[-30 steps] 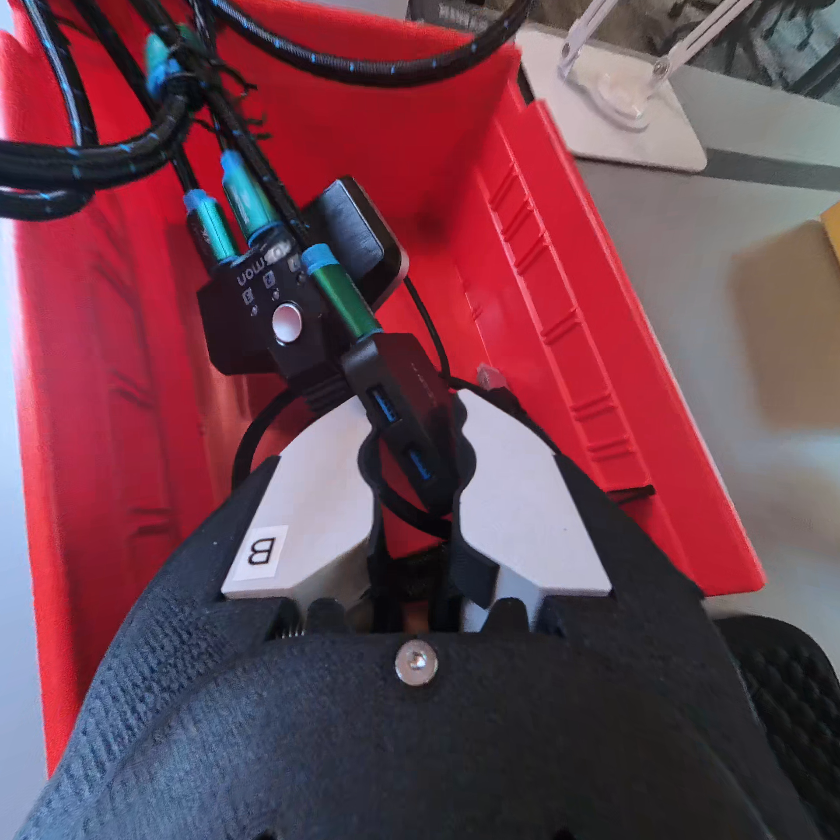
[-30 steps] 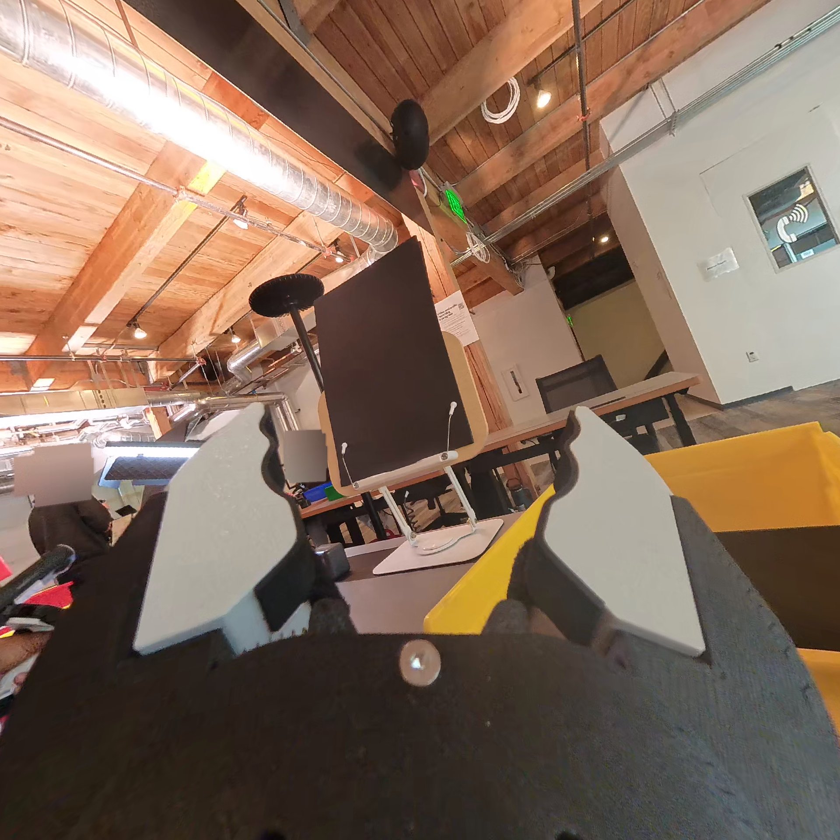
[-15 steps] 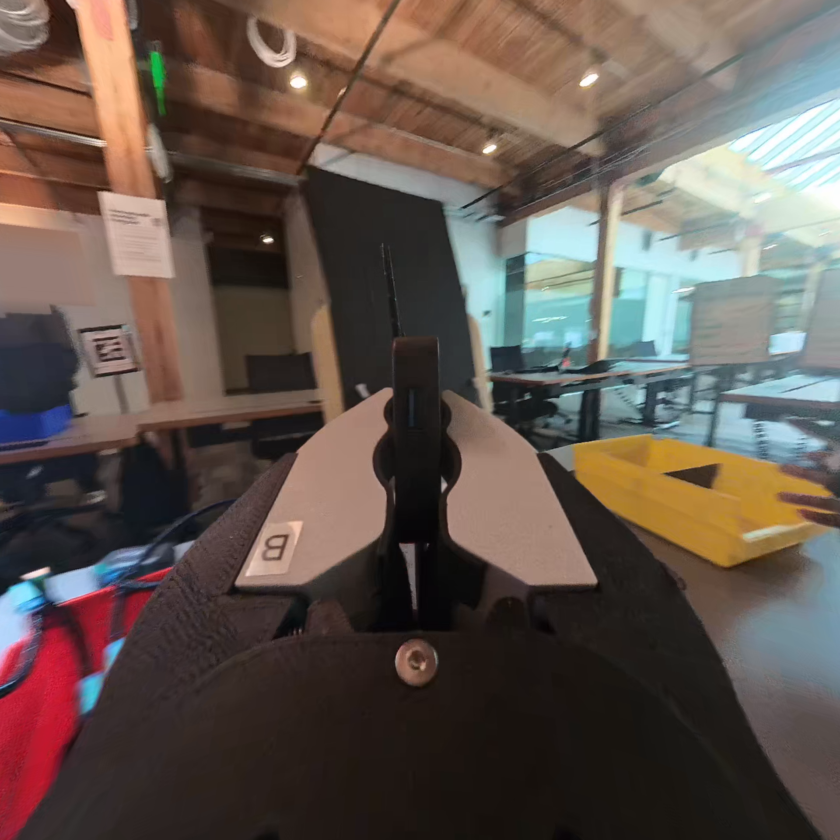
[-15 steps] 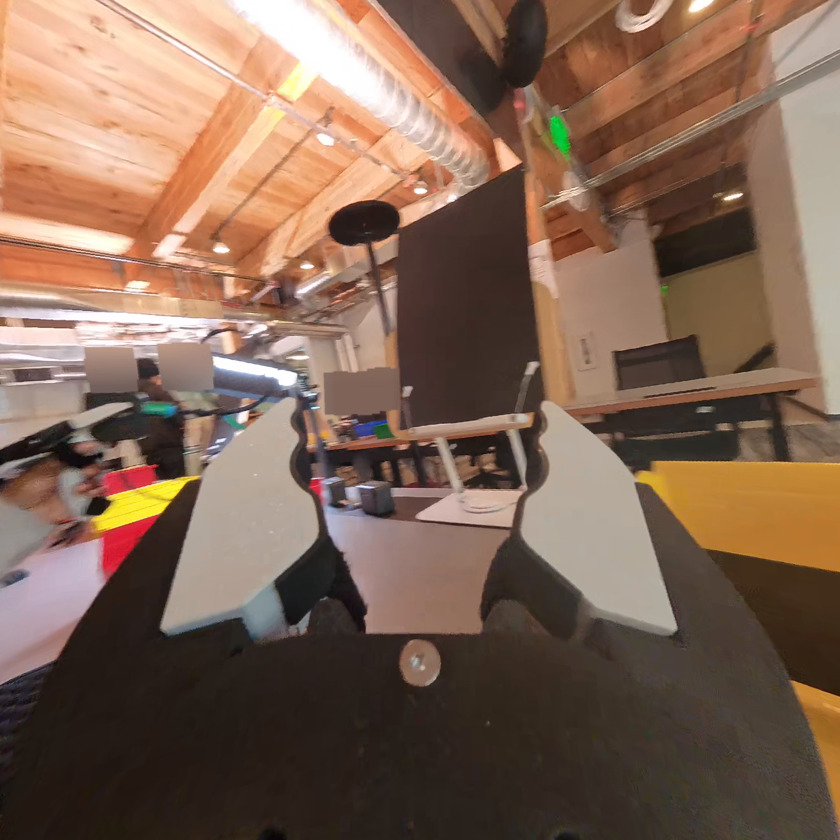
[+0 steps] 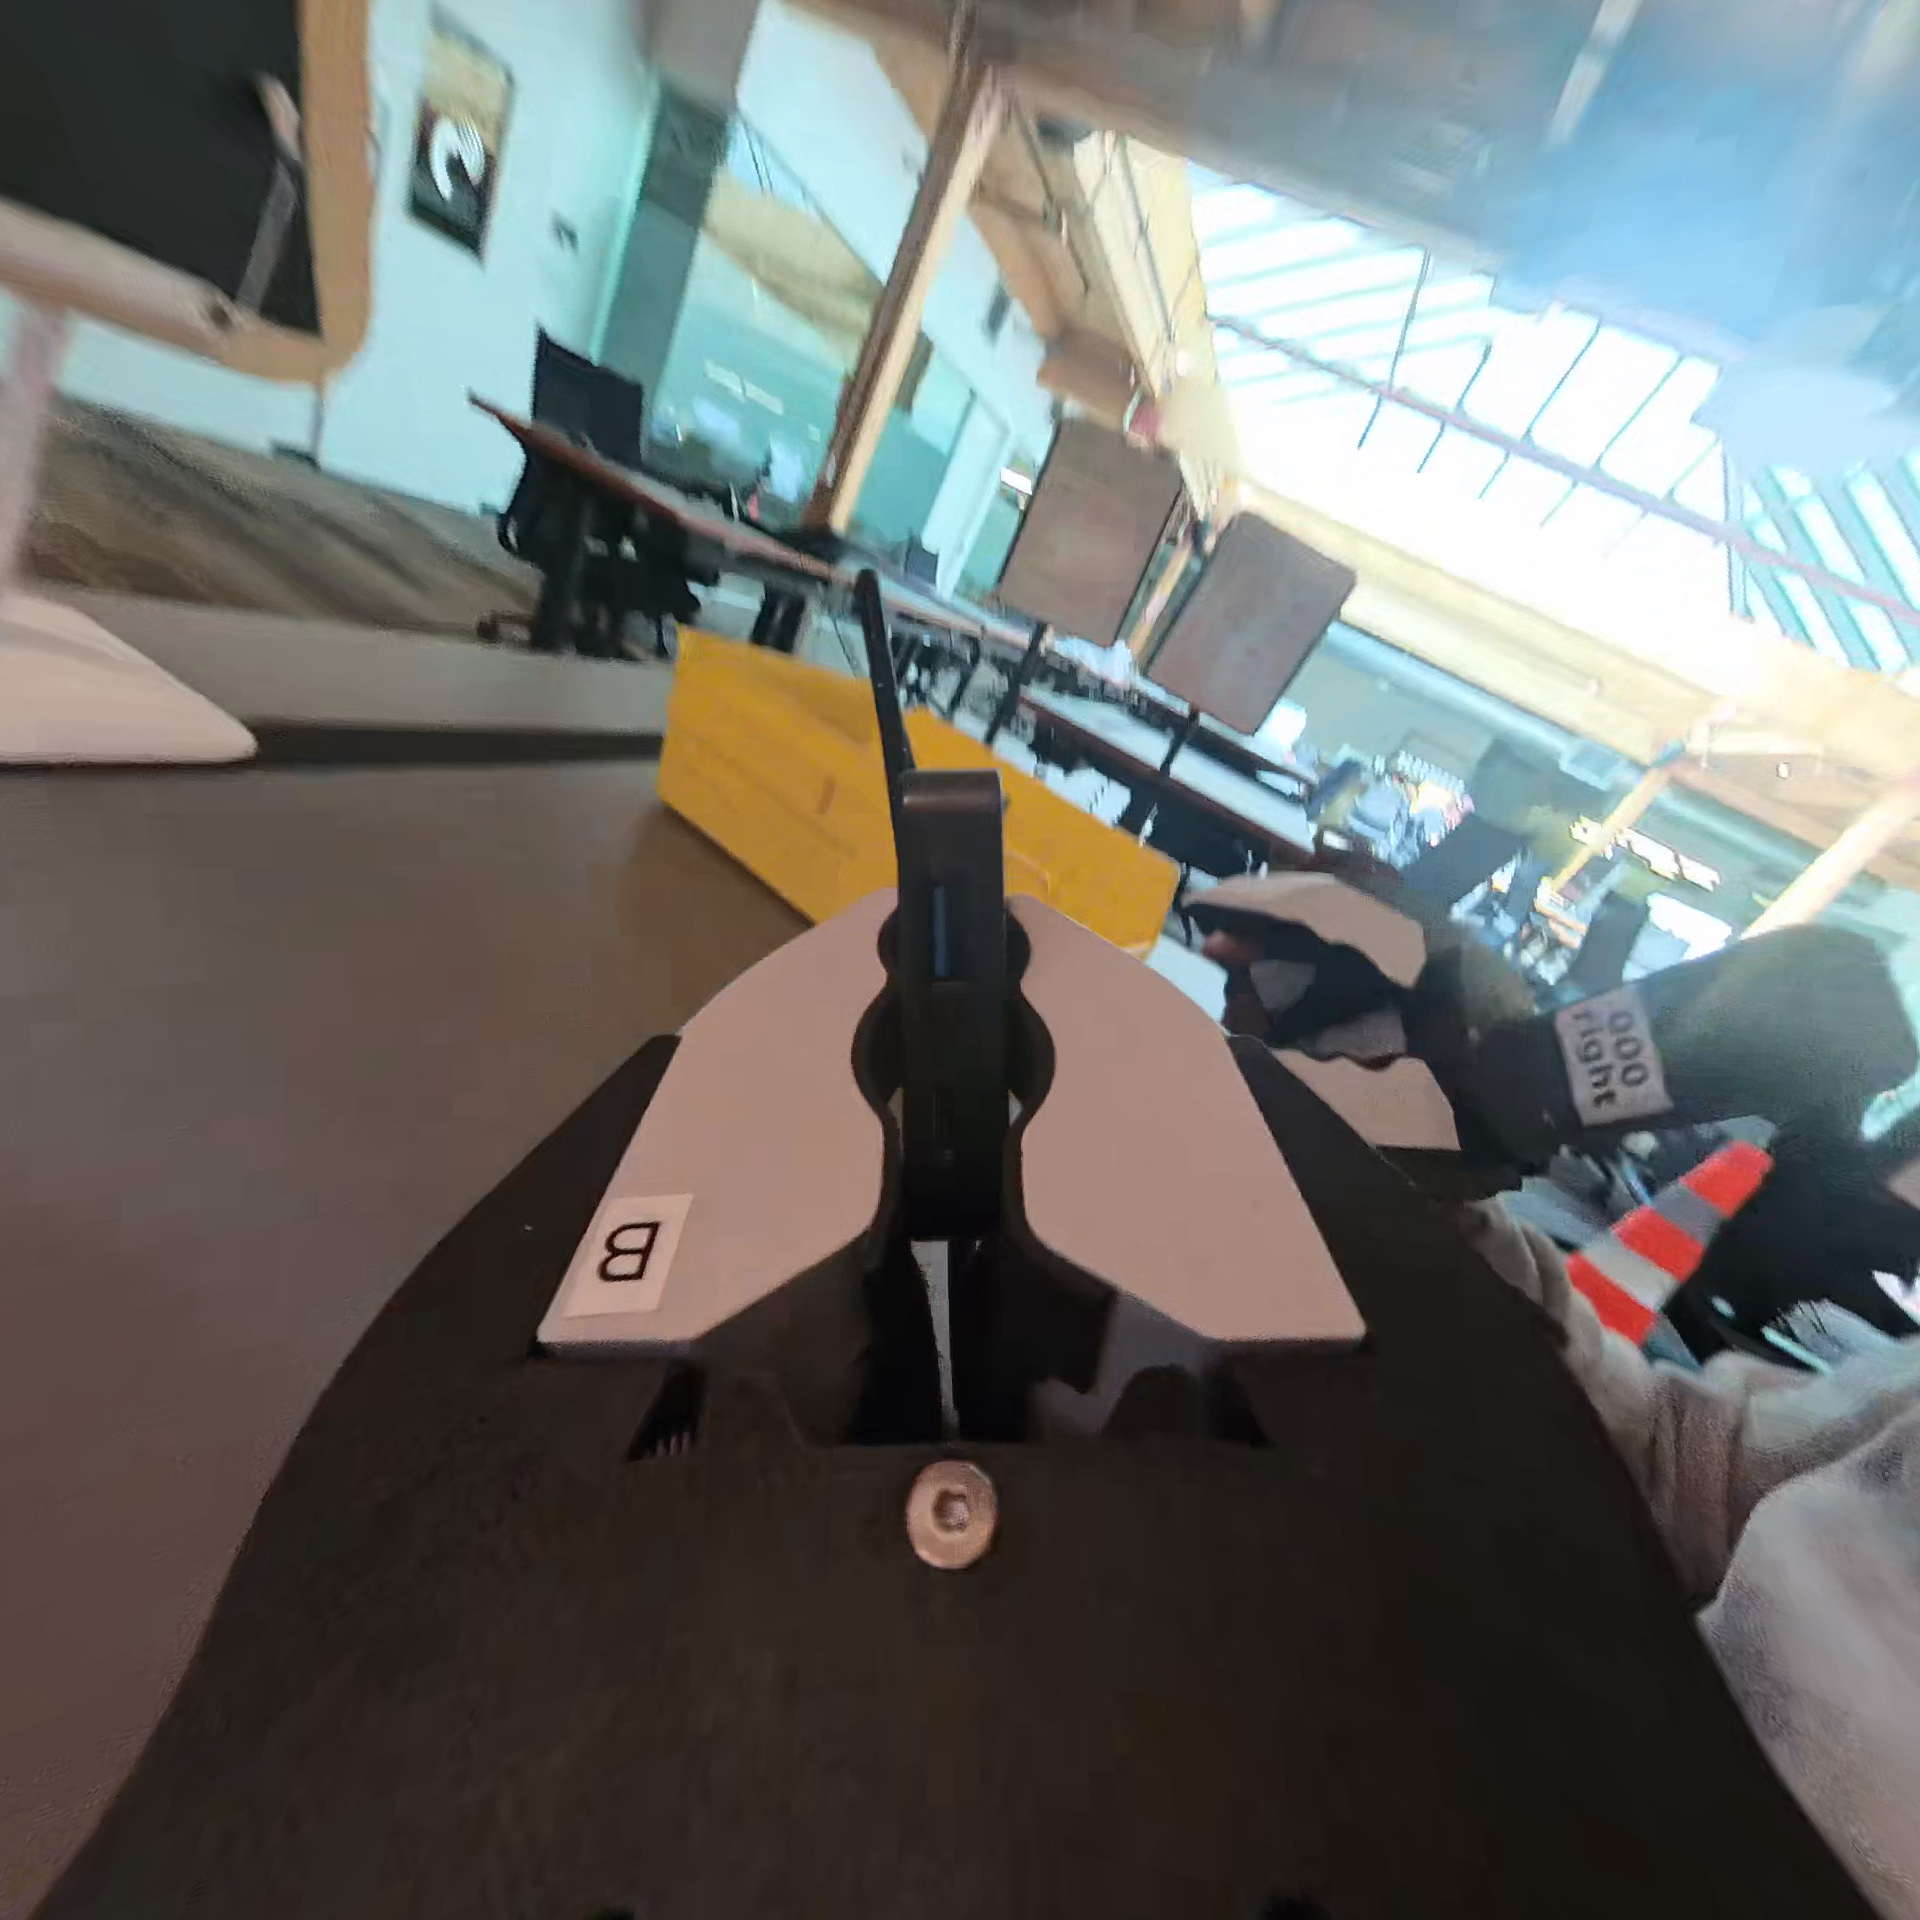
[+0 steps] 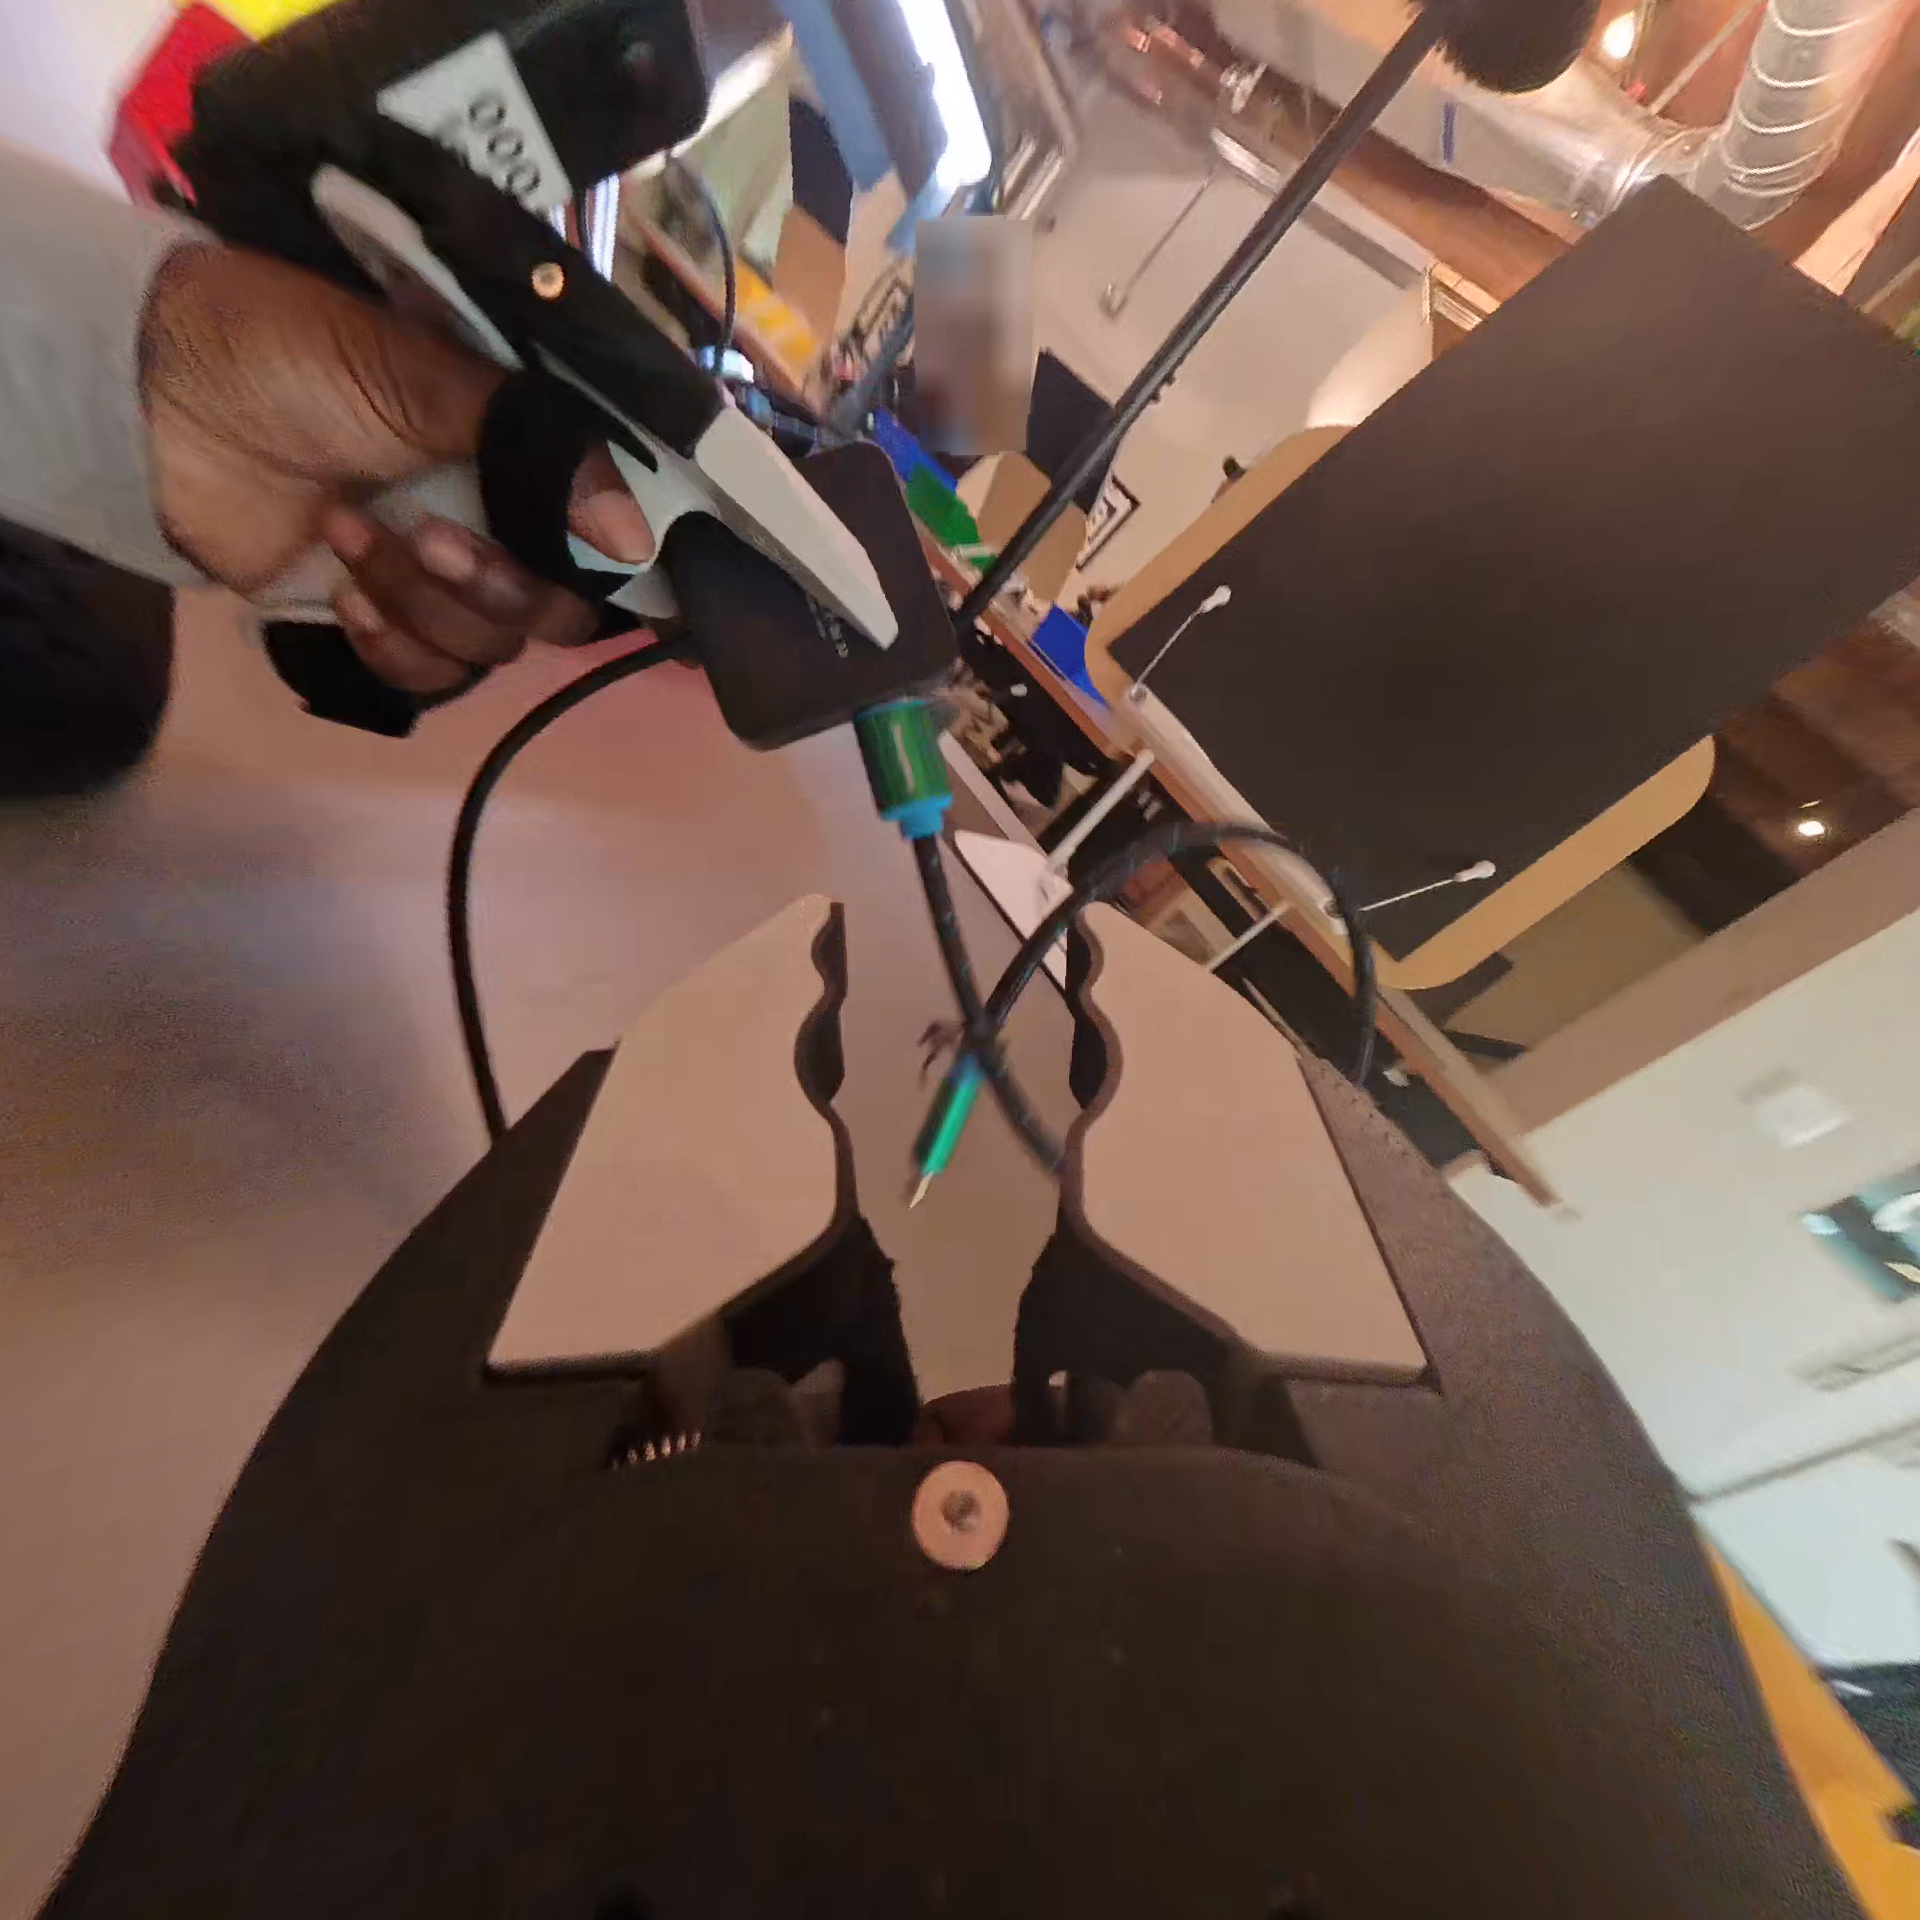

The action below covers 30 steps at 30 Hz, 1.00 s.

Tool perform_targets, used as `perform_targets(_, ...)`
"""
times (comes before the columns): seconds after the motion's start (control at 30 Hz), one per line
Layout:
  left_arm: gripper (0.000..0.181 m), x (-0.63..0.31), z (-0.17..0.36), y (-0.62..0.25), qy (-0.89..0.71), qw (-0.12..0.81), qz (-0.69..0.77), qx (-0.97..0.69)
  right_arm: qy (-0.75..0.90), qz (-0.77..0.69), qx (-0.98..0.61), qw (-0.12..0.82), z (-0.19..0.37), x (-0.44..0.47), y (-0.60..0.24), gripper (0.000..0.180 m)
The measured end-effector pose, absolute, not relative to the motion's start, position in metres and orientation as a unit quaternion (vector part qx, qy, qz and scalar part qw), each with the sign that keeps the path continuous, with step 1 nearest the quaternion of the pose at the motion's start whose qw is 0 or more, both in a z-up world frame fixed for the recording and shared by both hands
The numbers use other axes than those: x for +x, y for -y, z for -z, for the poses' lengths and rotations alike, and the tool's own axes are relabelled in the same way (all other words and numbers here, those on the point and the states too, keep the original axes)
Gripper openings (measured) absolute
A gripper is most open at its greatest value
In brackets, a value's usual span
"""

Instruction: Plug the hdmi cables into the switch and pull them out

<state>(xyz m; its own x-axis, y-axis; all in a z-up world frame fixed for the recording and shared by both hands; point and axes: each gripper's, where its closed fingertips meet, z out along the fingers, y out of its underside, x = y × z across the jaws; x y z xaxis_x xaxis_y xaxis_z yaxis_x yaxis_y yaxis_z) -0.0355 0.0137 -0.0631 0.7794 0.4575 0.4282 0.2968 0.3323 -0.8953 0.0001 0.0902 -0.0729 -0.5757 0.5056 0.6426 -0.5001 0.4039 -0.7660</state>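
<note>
My left gripper (image 5: 951,920) is shut on a flat black switch box (image 5: 951,831), seen edge-on with a blue port facing me. In the right wrist view the left gripper (image 6: 831,613) holds that box (image 6: 790,665) in the air above the table. A green HDMI plug (image 6: 899,764) with a blue collar sits in the box's lower end. Its braided cable (image 6: 951,935) hangs down and loops. A second green plug (image 6: 948,1127) dangles free between the fingers of my open right gripper (image 6: 956,925), touching neither. The right gripper also shows in the left wrist view (image 5: 1320,977).
A yellow bin (image 5: 831,790) stands on the dark table (image 5: 312,935) ahead of the left gripper. A white stand base (image 5: 94,696) lies at far left. A black panel on a stand (image 6: 1507,540) rises at right. The box's thin black lead (image 6: 468,831) arcs down at left.
My left gripper lifted the black box out of the red bin and swung right over the table. My right gripper turned toward it and its fingers came closer together.
</note>
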Motion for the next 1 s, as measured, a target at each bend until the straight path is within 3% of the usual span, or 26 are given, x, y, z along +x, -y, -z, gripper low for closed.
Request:
perform_targets(0.3, 0.013, -0.008, 0.094, -0.058, 0.272, 0.704, -0.017, -0.656, 0.759, -0.451, 0.003, 0.471, 0.122, -0.014, -0.073, 0.037)
perform_targets(0.4, 0.013, 0.0, 0.101, -0.067, 0.248, 0.689, -0.024, -0.68, 0.759, -0.434, 0.012, 0.485, 0.126, -0.014, -0.07, 0.022)
perform_targets(0.8, 0.012, 0.007, 0.087, -0.057, 0.229, 0.699, -0.034, -0.677, 0.747, -0.437, 0.028, 0.5, 0.112, -0.005, -0.064, 0.022)
perform_targets(0.9, 0.012, -0.013, 0.041, -0.001, 0.267, 0.777, -0.077, -0.565, 0.768, -0.327, 0.027, 0.55, 0.131, -0.029, -0.095, 0.021)
perform_targets(1.0, 0.013, -0.025, 0.031, 0.054, 0.287, 0.791, -0.132, -0.524, 0.713, -0.465, 0.038, 0.524, 0.094, -0.004, -0.081, 0.021)
